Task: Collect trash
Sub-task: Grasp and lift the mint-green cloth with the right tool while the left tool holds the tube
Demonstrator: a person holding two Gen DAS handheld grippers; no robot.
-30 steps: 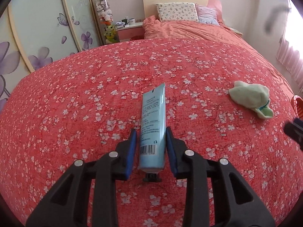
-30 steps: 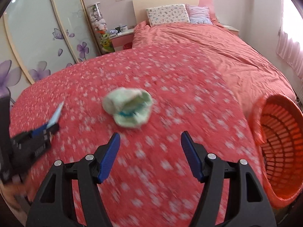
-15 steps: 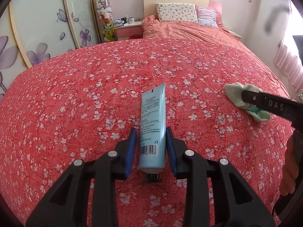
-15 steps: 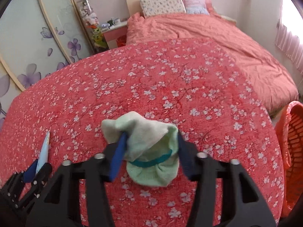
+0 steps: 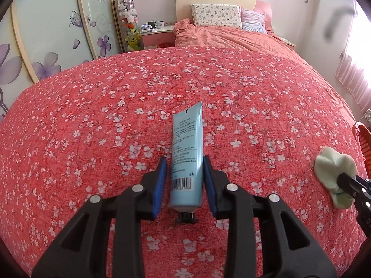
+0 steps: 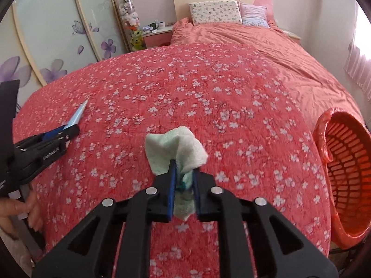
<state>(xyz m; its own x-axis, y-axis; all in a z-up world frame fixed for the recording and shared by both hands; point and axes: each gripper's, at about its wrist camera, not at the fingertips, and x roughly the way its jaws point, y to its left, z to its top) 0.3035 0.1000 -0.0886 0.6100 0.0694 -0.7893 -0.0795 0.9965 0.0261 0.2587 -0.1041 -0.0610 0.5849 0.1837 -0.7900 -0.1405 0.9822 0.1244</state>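
The right gripper (image 6: pixel 183 180) now has the pale green cloth (image 6: pixel 176 148) between its jaws, which are closing on it; the cloth bunches up above the blue pads (image 6: pixel 172 185). One second ago these jaws stood wide with the cloth lying loose on the bed ahead of them. The left wrist view shows the same cloth (image 5: pixel 334 173) at its right edge, seemingly clear of the red floral bedspread (image 5: pixel 116 115).

The left gripper (image 5: pixel 185 180) is unchanged: jaws partly closed around the light blue tube (image 5: pixel 186 153), cap end toward the camera, crimped end pointing away.

Judgement: both items are now secured or nearly so. The pick-up stage appears complete. The next stage is probably transfer to the orange basket (image 6: pixel 343 166), which stands off the right edge of the bed, near the right gripper. The cloth is soft and may slip if the grip is not firm before travel.
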